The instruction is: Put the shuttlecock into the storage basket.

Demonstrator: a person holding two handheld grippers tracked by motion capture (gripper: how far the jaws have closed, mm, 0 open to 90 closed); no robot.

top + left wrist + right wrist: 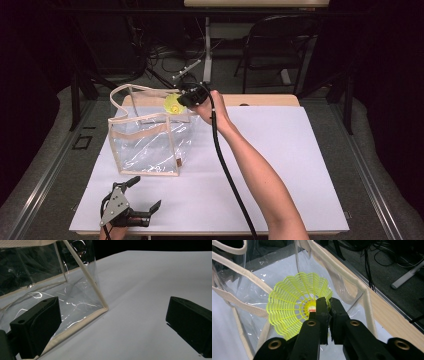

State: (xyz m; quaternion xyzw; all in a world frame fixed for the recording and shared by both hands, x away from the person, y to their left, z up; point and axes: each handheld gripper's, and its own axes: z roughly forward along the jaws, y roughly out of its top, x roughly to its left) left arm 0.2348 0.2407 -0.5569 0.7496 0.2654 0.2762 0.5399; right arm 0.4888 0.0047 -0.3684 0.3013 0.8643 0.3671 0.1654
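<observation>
Yellow shuttlecock [297, 305] pinched by its skirt rim in my right gripper [327, 305], hanging over the clear bag's [150, 140] mouth; release remains. My left gripper [142, 196] rests open beside it.

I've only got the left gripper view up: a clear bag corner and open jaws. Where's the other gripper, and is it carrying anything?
Observer: The right gripper is above the far side of the clear bag, shut on a yellow shuttlecock.
Operator: Which part of it is pinched?
Observer: In the right gripper view the jaws grip the skirt's edge, and the open skirt faces the camera.
Operator: Is it inside the bag yet?
Observer: It hangs at the bag's open top, near the cream rim; how deep I cannot tell.
Operator: And my gripper?
Observer: The left gripper sits open on the white table, in front of the bag, near the front edge.
</observation>
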